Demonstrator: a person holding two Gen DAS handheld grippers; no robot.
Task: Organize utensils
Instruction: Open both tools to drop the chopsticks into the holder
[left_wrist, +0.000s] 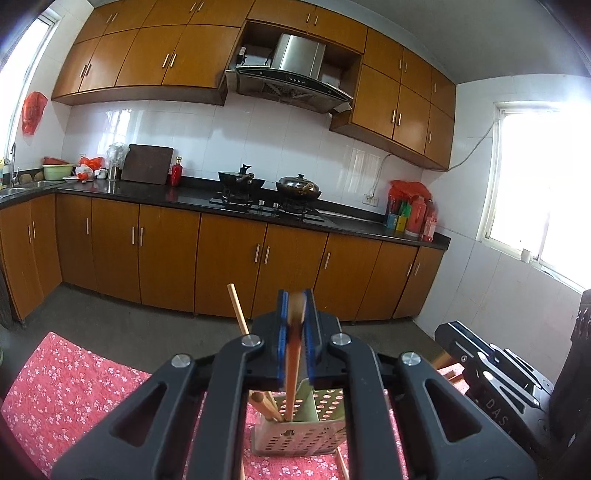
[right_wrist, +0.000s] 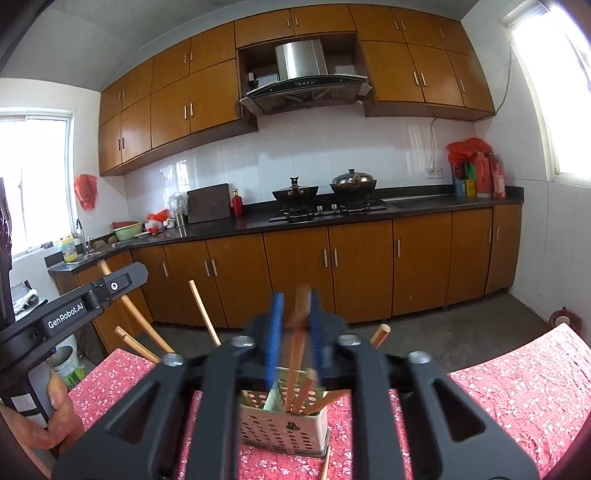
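My left fingers (left_wrist: 295, 317) clamp a chopstick (left_wrist: 292, 373) whose tip stands in the perforated holder (left_wrist: 299, 437) on the red cloth (left_wrist: 70, 391). My right fingers (right_wrist: 294, 328) stand slightly apart around another chopstick (right_wrist: 297, 354) above that holder.

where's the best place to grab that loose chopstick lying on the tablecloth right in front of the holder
Grip the loose chopstick at its end beside the perforated utensil holder, coming straight down with the fingers across its width. It lies flat on the floral tablecloth, and its near end runs out of view.
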